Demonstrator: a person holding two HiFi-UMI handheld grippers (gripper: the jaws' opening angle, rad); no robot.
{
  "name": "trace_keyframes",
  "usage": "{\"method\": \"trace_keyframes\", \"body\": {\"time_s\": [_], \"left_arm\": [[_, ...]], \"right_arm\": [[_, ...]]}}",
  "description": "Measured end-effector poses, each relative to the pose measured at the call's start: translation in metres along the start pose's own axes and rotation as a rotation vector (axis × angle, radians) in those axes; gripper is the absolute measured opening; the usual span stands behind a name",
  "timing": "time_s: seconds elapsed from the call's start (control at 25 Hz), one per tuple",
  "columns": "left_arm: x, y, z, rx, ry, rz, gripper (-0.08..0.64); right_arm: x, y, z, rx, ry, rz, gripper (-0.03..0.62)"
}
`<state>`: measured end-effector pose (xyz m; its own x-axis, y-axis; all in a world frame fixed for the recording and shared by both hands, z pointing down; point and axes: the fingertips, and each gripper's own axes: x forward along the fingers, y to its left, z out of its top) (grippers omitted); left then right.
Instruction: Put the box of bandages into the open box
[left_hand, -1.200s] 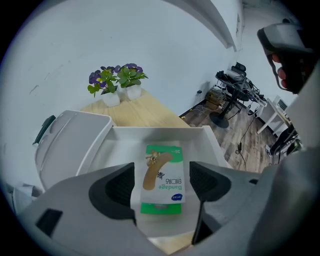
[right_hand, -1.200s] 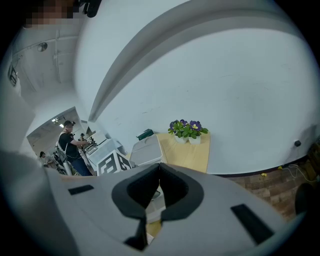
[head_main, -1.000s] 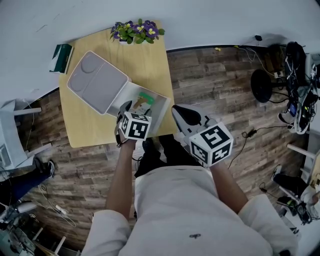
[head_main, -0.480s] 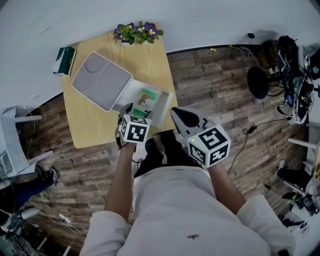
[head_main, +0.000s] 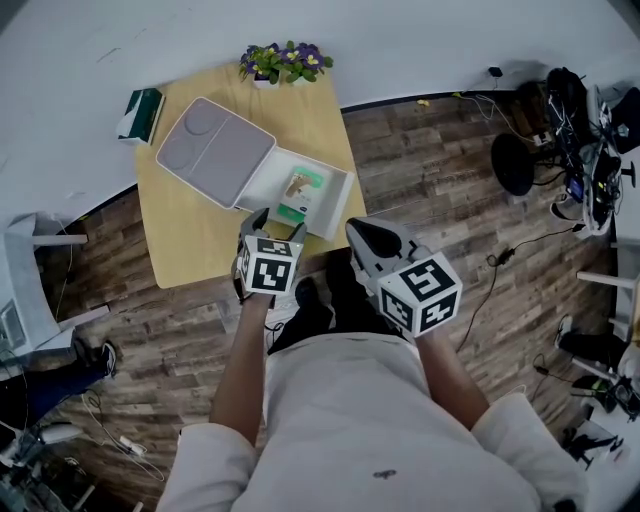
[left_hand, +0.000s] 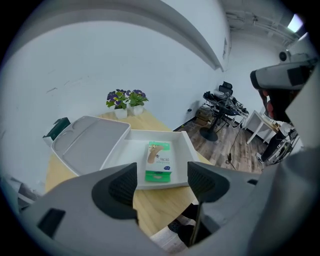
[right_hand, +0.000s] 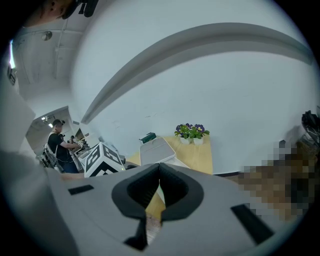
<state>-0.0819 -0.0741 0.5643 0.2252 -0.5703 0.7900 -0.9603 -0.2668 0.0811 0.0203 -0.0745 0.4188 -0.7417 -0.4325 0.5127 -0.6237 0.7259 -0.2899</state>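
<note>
Table (head_main: 190, 240): pale wood, smooth, matt. Floor (head_main: 430, 160): grey-brown planks, strong grain, rough-looking. Open box (head_main: 343, 195) and lid (head_main: 215, 150): whitish, smooth, matt; plastic or card, cannot tell. Box of bandages (head_main: 297, 193): printed card, faint sheen. Right gripper (right_hand: 159, 172): grey matt plastic shell; pads (right_hand: 177, 188) black, finely ribbed.

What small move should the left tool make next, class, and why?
Probably draw the left tool back from the table. The bandage box already lies flat inside the open box, and the tool's jaws, closing now, have nothing between them, so the placing looks done.
</note>
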Motion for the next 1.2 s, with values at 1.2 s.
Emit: {"method": "trace_keyframes", "body": {"time_s": [1.2], "left_arm": [[-0.115, -0.016, 0.012, -0.039, -0.288, -0.011, 0.093]], "right_arm": [[-0.035, 0.064, -0.022, -0.020, -0.060, -0.048, 0.005]]}}
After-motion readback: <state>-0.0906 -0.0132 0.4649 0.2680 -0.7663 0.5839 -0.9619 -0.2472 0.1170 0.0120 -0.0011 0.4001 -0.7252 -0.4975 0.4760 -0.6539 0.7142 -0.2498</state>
